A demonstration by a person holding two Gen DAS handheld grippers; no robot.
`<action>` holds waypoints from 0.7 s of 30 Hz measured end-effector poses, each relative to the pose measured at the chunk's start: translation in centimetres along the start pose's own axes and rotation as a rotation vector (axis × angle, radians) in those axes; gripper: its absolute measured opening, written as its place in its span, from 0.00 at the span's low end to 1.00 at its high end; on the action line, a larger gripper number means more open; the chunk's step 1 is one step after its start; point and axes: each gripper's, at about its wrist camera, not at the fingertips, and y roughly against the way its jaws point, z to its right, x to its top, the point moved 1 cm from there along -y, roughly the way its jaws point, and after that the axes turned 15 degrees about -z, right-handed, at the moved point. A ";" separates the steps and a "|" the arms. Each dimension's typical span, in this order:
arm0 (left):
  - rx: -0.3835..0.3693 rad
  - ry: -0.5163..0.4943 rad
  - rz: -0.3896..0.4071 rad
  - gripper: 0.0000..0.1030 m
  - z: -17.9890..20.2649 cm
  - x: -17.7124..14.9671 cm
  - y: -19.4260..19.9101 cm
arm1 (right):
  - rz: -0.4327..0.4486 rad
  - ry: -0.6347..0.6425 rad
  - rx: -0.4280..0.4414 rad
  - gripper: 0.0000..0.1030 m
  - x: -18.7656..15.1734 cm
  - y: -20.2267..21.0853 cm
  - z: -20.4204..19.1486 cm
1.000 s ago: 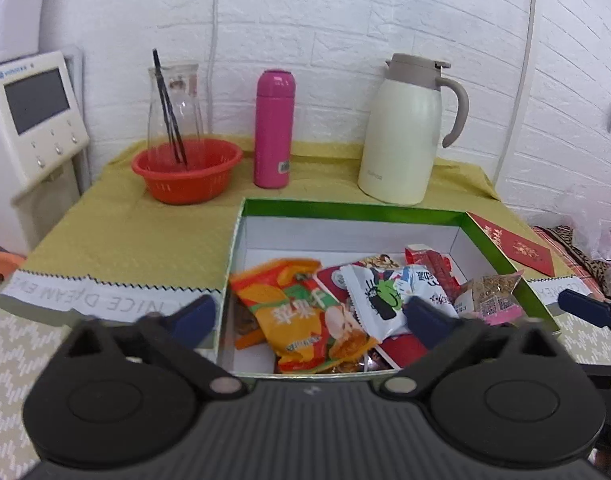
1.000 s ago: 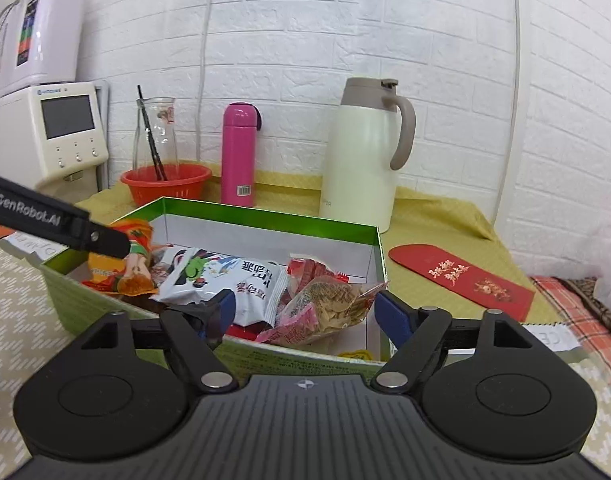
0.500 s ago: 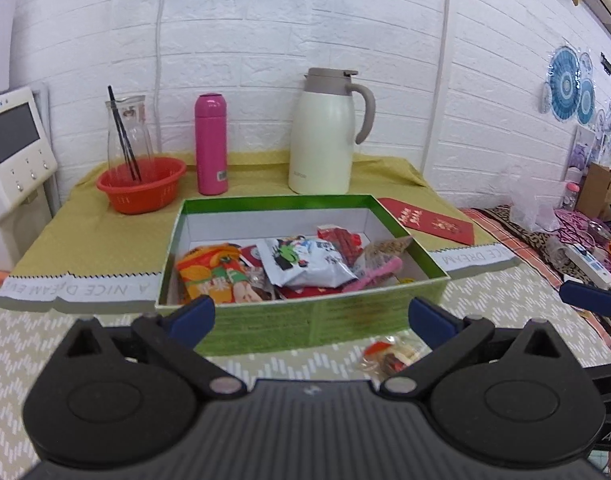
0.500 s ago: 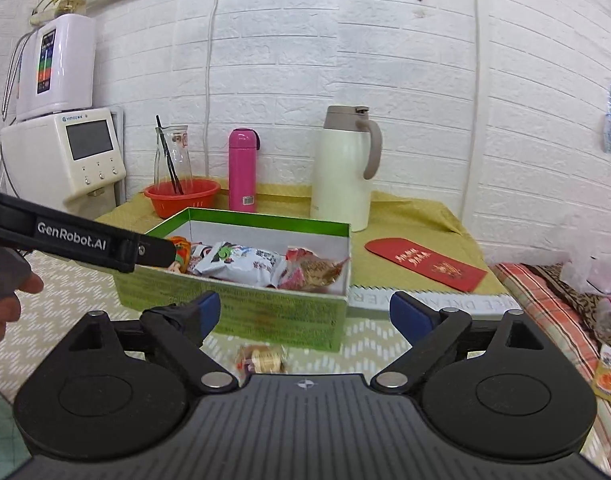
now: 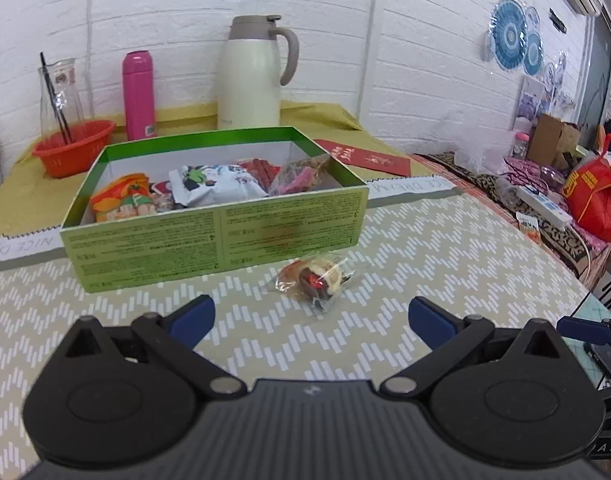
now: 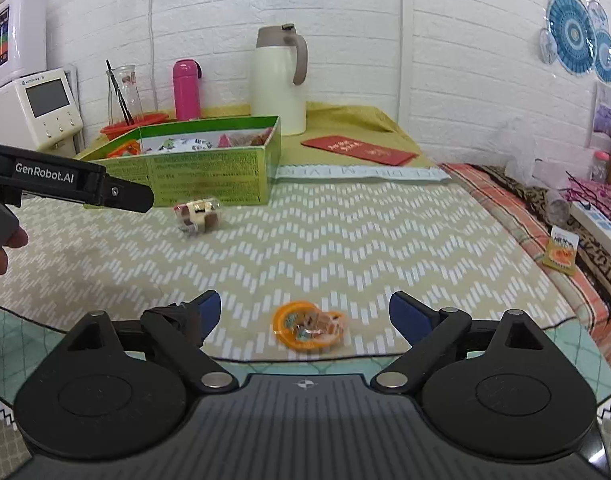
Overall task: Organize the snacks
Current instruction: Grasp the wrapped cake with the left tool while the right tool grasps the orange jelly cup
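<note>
On chevron cloth | crinkly clear snack pack [image 5: 315,278] nr green card box [image 5: 213,236] | L tongs [image 5: 311,318] + R tongs [image 6: 304,314] agape, empty

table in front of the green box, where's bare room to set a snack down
Free: the chevron-patterned cloth right of the clear-wrapped snack, running toward the red envelope. Free too: between that snack and the orange-wrapped snack. Crowded: inside the green cardboard box, packed with packets, and the back row by the cream thermal jug.

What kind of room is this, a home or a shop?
Probably a home: a thermos jug and pink flask stand by the white brick wall, a snack box sits on the tablecloth, and bags crowd the side.
</note>
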 end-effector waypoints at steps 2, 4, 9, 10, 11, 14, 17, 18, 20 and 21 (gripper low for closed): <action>-0.007 -0.023 -0.012 1.00 0.2 0.5 -0.8 | -0.011 -0.013 0.014 1.00 -0.2 -0.3 0.2; -0.010 -0.039 -0.018 0.99 0.3 1.3 -1.5 | -0.022 -0.017 0.028 1.00 -0.4 -0.5 0.3; -0.026 -0.082 -0.039 0.80 0.6 3.4 -3.4 | -0.034 -0.020 0.054 1.00 -0.3 -1.0 0.1; -0.023 -0.088 -0.041 0.80 0.6 3.7 -3.8 | -0.037 -0.022 0.056 1.00 -0.3 -1.2 0.1; -0.016 -0.098 -0.043 0.80 0.7 4.0 -4.2 | -0.042 -0.026 0.057 1.00 -0.2 -1.4 0.1; 0.003 -0.107 -0.067 0.79 0.7 4.6 -5.7 | -0.054 -0.033 0.061 1.00 0.0 -1.8 0.3; -0.010 -0.110 -0.102 0.59 0.6 4.8 -6.8 | -0.061 -0.027 0.062 0.88 0.1 -2.0 0.2; -0.023 -0.102 -0.110 0.60 0.5 4.8 -7.1 | -0.061 -0.023 0.060 0.79 0.2 -2.1 0.2; -0.023 -0.106 -0.107 0.59 0.5 4.7 -7.1 | -0.063 -0.022 0.058 0.63 0.4 -2.2 0.3; -0.020 -0.114 -0.107 0.59 0.7 4.7 -7.1 | -0.064 -0.022 0.057 0.57 0.4 -2.3 0.3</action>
